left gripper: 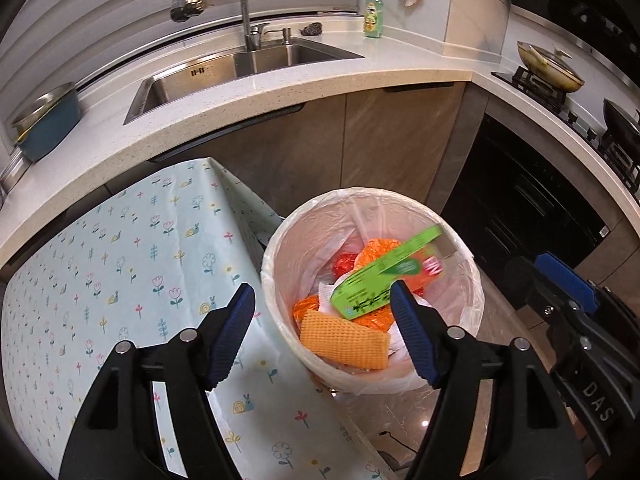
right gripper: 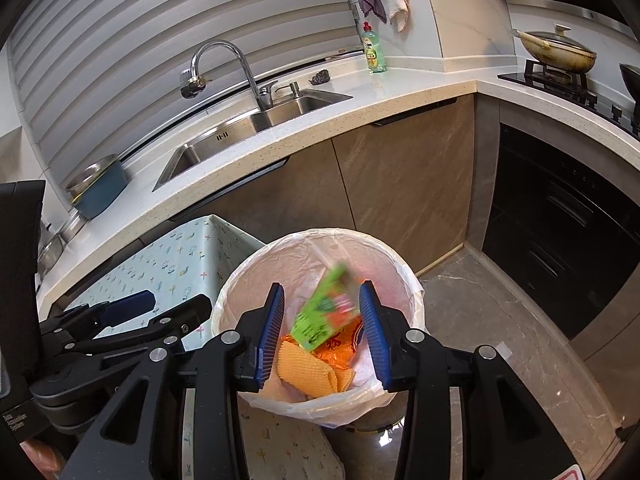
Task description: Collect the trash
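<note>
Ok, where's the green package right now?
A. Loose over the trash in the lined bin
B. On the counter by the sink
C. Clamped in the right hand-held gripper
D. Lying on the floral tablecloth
A: the green package is blurred and untouched by either pad, above the orange trash inside the lined bin, with the right hand-held gripper open around it.

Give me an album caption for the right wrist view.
Open right gripper above the lined trash bin as a green package drops in.

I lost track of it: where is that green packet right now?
The green packet is inside the white bin, blurred, above the orange wrappers and orange cloth. In the right wrist view it shows between the right gripper fingers, untouched.
</note>
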`<state>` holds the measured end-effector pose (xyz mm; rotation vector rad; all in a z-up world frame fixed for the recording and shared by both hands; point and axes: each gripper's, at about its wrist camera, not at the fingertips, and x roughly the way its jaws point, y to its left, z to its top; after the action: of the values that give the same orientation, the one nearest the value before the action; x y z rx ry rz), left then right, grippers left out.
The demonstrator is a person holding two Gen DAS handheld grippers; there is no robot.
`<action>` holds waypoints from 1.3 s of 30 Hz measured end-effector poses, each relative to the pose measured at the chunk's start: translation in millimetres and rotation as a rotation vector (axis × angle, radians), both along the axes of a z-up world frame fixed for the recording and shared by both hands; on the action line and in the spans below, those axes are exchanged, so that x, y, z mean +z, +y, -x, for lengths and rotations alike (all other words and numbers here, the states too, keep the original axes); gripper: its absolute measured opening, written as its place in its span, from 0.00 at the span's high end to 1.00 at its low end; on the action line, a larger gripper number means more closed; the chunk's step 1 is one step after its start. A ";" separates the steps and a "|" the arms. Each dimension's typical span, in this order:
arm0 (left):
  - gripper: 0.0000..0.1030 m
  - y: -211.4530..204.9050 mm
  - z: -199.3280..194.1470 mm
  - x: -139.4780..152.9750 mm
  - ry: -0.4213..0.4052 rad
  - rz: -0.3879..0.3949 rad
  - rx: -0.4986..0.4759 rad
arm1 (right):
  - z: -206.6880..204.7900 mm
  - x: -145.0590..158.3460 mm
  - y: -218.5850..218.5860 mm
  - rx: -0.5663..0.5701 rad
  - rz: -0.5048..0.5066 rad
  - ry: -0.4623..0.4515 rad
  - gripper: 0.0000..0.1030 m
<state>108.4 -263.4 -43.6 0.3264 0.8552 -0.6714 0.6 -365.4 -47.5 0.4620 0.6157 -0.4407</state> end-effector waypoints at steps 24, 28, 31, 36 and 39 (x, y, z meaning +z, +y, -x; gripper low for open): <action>0.14 101.8 27.3 23.4 -0.078 -0.025 0.183 | 15.7 20.2 79.4 0.189 0.099 0.064 0.19; 0.13 118.4 31.8 22.5 -0.065 -0.026 0.211 | 19.7 21.7 91.3 0.207 0.112 0.077 0.18; 0.13 126.3 36.6 21.3 -0.065 -0.031 0.231 | 21.2 20.6 99.9 0.224 0.120 0.093 0.17; 0.13 136.2 46.0 19.7 -0.075 -0.044 0.239 | 26.2 17.8 109.1 0.245 0.115 0.106 0.06; 0.10 140.2 50.2 19.2 -0.077 -0.048 0.246 | 29.1 16.0 113.5 0.247 0.115 0.109 0.06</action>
<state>58.2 -123.2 -24.4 0.2830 0.8228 -0.4083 -28.6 -252.0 -31.5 0.2493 0.7390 -0.2652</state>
